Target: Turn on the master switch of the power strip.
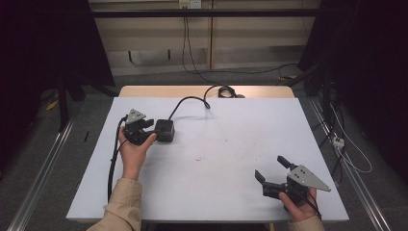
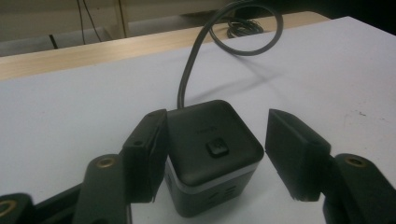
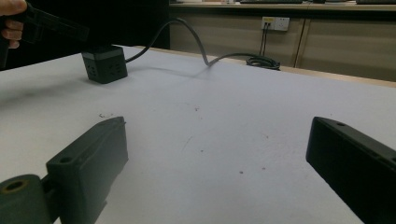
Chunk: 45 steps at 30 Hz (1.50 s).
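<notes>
Jaws of the left gripper (image 2: 215,154) stood nearest the lens in its own view, spread around the cube (image 2: 212,144): one pad touched the cube's side at 9 o'clock, the other stood apart at 3 o'clock, so nothing was clamped.

Largest was the table (image 1: 231,159), white and mostly bare. On it, toward 10 o'clock in the high view, sat the cube (image 1: 164,130), a black socket block with a button on top, upright and flat on the surface. Its cable (image 1: 190,100) ran off toward 12 o'clock and coiled at the far edge.

At 5 o'clock the right gripper (image 1: 271,171) hovered wide open, holding nothing, well apart from the cube.

Judged from this, the reach was done; the squeeze and any lift remained. No container was on the table.
</notes>
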Each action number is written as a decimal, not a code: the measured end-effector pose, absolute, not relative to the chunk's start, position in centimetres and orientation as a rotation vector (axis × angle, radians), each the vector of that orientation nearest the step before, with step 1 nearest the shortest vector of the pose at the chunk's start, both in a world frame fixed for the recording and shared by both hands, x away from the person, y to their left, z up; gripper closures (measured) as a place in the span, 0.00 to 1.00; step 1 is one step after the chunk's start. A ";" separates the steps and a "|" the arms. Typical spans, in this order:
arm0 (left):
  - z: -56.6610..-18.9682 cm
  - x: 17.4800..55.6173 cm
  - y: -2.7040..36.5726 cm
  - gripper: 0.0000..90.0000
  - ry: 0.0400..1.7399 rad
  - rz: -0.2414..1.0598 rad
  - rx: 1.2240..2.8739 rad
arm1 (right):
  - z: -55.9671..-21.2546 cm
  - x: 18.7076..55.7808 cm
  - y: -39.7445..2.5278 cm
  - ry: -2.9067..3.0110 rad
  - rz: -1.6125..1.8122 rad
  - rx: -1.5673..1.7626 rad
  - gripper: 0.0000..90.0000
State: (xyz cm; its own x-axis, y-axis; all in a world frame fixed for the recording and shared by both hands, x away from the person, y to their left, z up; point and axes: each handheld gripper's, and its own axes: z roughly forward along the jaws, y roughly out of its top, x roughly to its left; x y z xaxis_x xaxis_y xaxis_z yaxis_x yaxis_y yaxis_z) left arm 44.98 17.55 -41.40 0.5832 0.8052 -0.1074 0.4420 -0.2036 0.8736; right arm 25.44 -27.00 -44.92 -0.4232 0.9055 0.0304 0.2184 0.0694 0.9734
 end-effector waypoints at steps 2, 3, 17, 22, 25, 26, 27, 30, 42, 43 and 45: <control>-41.4 44.9 17.5 0.38 1.013 0.463 1.829 | -44.9 25.4 -27.0 1.723 1.391 1.122 0.06; -41.4 44.9 17.5 0.35 1.013 0.462 1.826 | -44.9 25.4 -27.0 1.723 1.392 1.122 0.06; -41.2 43.6 17.3 0.19 0.973 0.440 1.859 | -44.9 25.4 -27.1 1.727 1.400 1.116 0.06; -41.4 43.0 17.6 0.18 0.968 0.430 1.869 | -44.8 25.4 -27.0 1.723 1.406 1.120 0.06; -41.4 42.7 17.9 0.17 0.966 0.433 1.867 | -44.8 25.4 -27.0 1.722 1.409 1.116 0.06; -41.4 42.5 18.0 0.17 0.967 0.433 1.869 | -44.8 25.4 -27.0 1.722 1.409 1.116 0.06; -41.3 42.4 18.1 0.16 0.966 0.433 1.867 | -44.8 25.4 -27.0 1.726 1.405 1.112 0.06; -41.2 42.1 18.3 0.15 0.956 0.435 1.869 | -44.8 25.4 -27.0 1.724 1.408 1.114 0.06; -41.3 40.5 19.5 0.13 0.936 0.424 1.865 | -44.8 25.4 -27.0 1.726 1.409 1.116 0.06; -41.3 40.4 19.6 0.12 0.934 0.419 1.862 | -44.8 25.4 -27.0 1.726 1.410 1.115 0.06; -41.3 40.1 19.8 0.12 0.933 0.415 1.853 | -44.8 25.4 -27.0 1.727 1.410 1.116 0.06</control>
